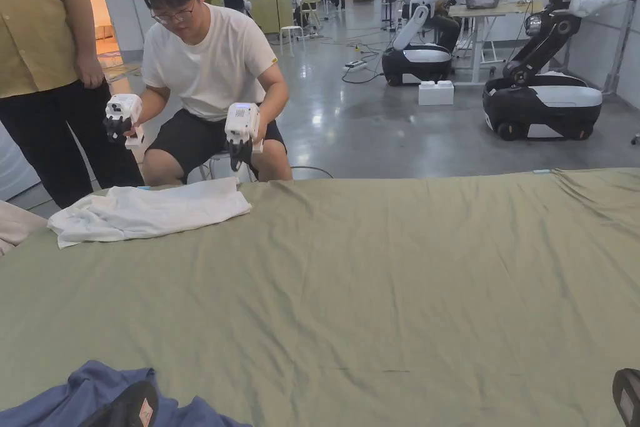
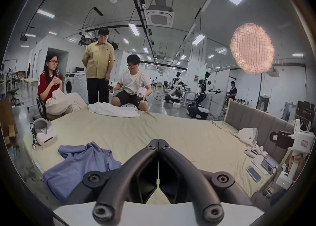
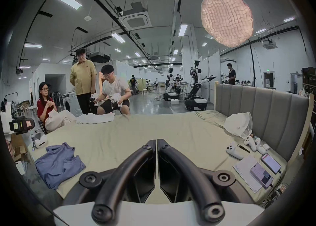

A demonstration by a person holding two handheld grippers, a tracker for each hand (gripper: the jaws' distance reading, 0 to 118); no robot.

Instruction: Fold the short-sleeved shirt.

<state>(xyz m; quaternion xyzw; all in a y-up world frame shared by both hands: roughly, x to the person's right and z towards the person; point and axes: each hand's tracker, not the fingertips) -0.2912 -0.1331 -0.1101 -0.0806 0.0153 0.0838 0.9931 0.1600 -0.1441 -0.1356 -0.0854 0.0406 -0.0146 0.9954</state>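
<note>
left tool (image 2: 158, 141) closed (jaws touching), right tool (image 3: 156, 141) closed

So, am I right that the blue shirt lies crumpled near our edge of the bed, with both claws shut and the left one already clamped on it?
Not quite: the left claw is shut on nothing. The left gripper view shows its jaws closed together in the air above the sheet, beside the blue shirt, which lies crumpled near our edge of the bed. The right claw is shut too.
</note>
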